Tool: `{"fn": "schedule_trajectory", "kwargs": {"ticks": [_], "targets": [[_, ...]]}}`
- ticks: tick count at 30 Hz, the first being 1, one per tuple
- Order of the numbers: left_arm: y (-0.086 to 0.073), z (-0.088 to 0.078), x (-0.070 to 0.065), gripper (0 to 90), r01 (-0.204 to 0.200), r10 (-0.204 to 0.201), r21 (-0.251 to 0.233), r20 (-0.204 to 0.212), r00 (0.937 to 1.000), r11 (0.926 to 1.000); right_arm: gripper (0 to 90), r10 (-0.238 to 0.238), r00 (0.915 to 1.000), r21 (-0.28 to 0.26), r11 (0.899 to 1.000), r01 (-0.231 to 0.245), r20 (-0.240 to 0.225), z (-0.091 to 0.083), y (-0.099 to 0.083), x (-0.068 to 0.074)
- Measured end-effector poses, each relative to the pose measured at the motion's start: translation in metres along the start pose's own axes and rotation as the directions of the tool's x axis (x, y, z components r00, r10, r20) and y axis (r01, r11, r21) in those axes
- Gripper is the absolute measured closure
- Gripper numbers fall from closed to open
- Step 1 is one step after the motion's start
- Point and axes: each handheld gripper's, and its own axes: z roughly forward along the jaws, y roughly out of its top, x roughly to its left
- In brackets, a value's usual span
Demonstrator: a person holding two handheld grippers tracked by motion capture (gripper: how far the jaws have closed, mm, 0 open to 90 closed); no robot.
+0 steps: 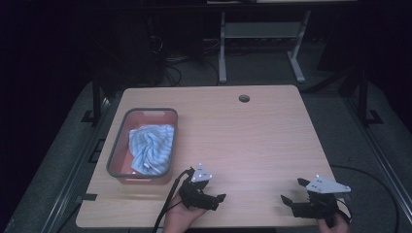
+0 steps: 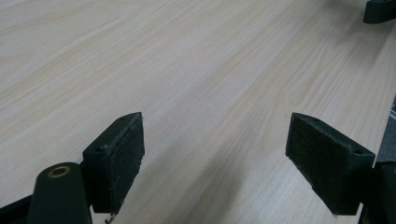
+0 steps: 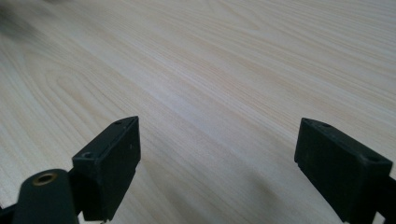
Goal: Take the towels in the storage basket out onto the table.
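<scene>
Both grippers sit low near the front edge of the wooden table [image 1: 252, 131], well apart from each other. The left gripper [image 1: 221, 199] has its jaws spread wide with nothing between them; in the left gripper view only bare wood grain lies ahead of the pads [image 2: 123, 161]. The right gripper [image 1: 287, 200] is likewise spread and empty, its pads [image 3: 114, 163] framing plain tabletop.

The thing nearest the work is the blue-and-white striped cloth [image 1: 151, 148], which lies crumpled inside the grey-rimmed bin [image 1: 118, 141] with a reddish floor, on the left part of the table. The left gripper is near the bin's front right corner, not touching it; the right gripper is well apart from it.

Judged step: cloth looks already placed in the bin and both hands are idle at the front, so this reads as either a finished drop-off or the start of a reach. If a grab is next, the left gripper would have to swing toward the bin, tip down over the rim, and pinch a raised fold.

Orientation: the bin's long axis runs front to back, slightly slanted. The cloth is bunched, with no clear pointing end; its bulk stretches roughly along the bin's length.
</scene>
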Motion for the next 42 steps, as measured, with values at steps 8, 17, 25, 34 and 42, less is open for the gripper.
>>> {"fn": "schedule_trajectory", "kwargs": {"ticks": [8,17,25,34,42], "targets": [[0.01,-0.003,-0.004,19.2,-0.015,0.015,-0.007,0.008,0.9999,0.9999,13.8,-0.003,1.0,-0.03,1.0,0.003,0.001,-0.003,0.001,0.003],[0.043,-0.01,0.005,18.6,-0.022,0.021,0.009,0.023,0.9995,0.9997,13.8,0.02,0.9997,-0.043,0.999,-0.019,0.015,-0.004,0.0,0.001],[0.066,-0.019,0.016,18.3,-0.042,0.042,0.031,0.023,0.9989,0.9986,13.7,0.005,0.9999,-0.04,0.999,-0.005,0.011,-0.003,0.001,0.003],[0.085,-0.033,0.028,17.7,-0.041,0.041,0.047,0.006,0.9991,0.9981,13.7,0.009,0.9999,-0.034,0.999,-0.008,0.012,-0.002,0.0,0.003],[0.104,-0.048,0.043,18.2,-0.031,0.032,0.05,-0.029,0.999,0.9983,13.8,0.012,0.9999,-0.037,0.999,-0.012,0.011,-0.002,0.0,0.004]]}}
